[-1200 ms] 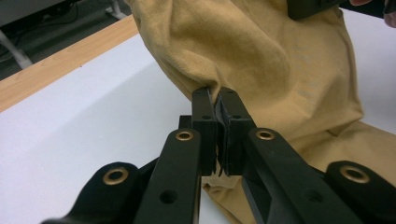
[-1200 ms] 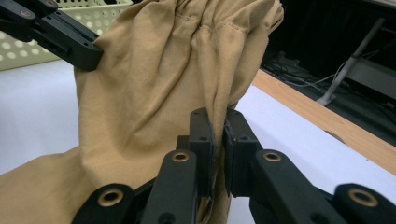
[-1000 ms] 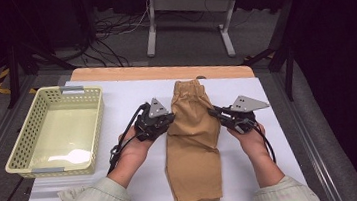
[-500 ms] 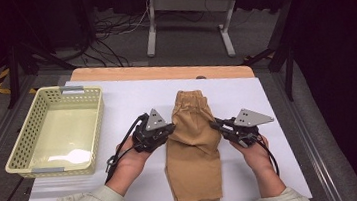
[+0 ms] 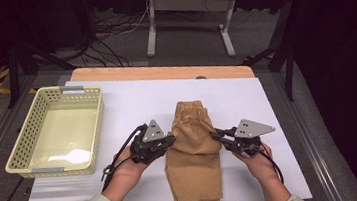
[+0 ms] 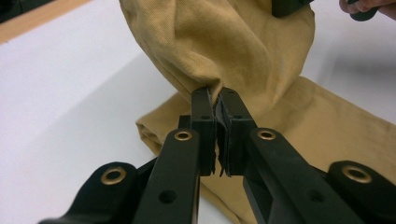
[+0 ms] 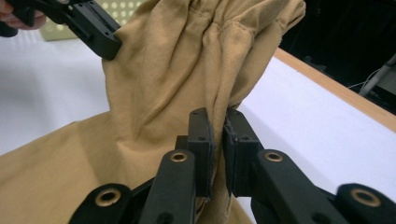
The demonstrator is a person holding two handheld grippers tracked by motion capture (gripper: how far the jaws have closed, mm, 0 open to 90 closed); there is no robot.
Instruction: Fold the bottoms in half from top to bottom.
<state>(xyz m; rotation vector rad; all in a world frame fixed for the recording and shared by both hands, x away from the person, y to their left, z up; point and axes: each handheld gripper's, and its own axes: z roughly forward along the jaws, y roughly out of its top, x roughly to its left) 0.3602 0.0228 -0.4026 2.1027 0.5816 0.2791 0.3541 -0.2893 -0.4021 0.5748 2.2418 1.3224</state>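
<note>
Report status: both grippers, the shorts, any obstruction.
Left gripper and right gripper shut on tan shorts, waistband end lifted, folding toward legs. Basket off to the side, path clear.

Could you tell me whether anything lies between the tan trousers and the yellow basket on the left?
Nothing visible does. Bare white table separates the tan trousers from the yellow basket, whose inside looks empty. The left gripper and right gripper each pinch a side of the trousers.

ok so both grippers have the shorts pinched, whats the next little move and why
Probably carry the lifted waistband end toward the person and lay it over the leg end. The left gripper and right gripper each clamp a side edge of the tan shorts, the waistband half is raised off the white table, and the legs lie flat.
</note>
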